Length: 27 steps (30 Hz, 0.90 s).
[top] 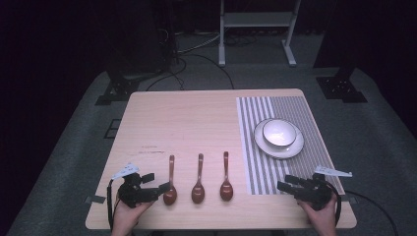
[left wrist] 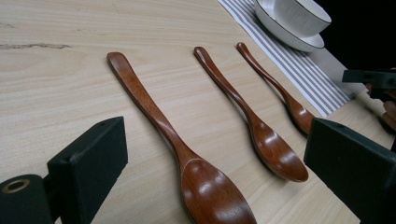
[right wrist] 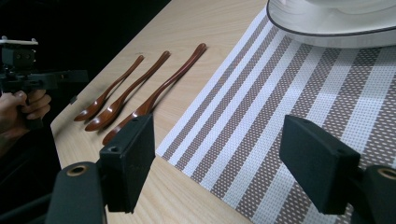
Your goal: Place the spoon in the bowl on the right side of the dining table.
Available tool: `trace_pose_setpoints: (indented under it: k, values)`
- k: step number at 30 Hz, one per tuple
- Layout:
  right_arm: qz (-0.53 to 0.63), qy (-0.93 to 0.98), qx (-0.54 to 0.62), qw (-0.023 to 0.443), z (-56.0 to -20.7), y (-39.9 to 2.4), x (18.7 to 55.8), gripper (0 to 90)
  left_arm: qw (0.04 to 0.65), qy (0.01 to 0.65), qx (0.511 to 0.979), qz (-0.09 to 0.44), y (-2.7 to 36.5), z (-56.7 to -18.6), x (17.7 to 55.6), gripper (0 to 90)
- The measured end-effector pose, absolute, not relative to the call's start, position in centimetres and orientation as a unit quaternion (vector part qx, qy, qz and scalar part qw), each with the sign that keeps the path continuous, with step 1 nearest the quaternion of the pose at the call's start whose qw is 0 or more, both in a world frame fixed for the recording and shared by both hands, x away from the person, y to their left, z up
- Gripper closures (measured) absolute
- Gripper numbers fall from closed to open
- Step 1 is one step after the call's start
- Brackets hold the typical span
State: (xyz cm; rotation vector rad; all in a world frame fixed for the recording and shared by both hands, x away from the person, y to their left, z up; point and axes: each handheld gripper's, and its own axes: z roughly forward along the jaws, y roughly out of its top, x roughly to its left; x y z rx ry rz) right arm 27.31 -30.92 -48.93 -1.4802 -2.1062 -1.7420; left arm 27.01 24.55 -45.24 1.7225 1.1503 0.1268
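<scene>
- Spoons: three wooden, dark brown, lying parallel in the lower centre of the high view, bowls toward the bottom edge, handles pointing up-frame. Left spoon, middle spoon, right spoon; all apart from each other, none touching the striped placemat.
- Left gripper: lower left of the high view, jaws spread apart, nothing between them. Tips sit just beside the left spoon's bowl, approx. level w/ it. In the left gripper view that bowl lies bottom centre, between the two jaws but not touched.
- Right gripper: lower right of the high view, over the placemat's near edge. Jaws wide apart, empty; well apart from the spoons.
- Handling, est.: solid wood, so light and stiff, no flex under grip. Polished finish shows glare, so likely slick against the pads. Not fragile.
- Grip pt, est.: the neck or lower handle, where the section is narrow and rises slightly off the table. The bowl is wide, rounded and low; pads would prob. slide off it.
- Caution: handle is thin and lies near flat; jaws need to come down either side w/o nudging it sideways into the middle spoon.
- White bowl on plate, upper right of the placemat, well clear.
</scene>
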Motion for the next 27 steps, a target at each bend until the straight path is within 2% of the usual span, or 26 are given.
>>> trace_pose_setpoints:
  k: [13,27]
  values:
    - [-0.563,-0.675,-0.476,0.031,-48.9,-30.2,27.7,25.6,0.519,0.464,0.717,0.019,23.7,-45.1,26.9,5.2]
    - [-0.558,-0.705,-0.437,0.04,-46.7,-26.5,29.9,25.6,0.52,0.422,0.741,-0.058,19.5,-45.5,26.3,5.2]
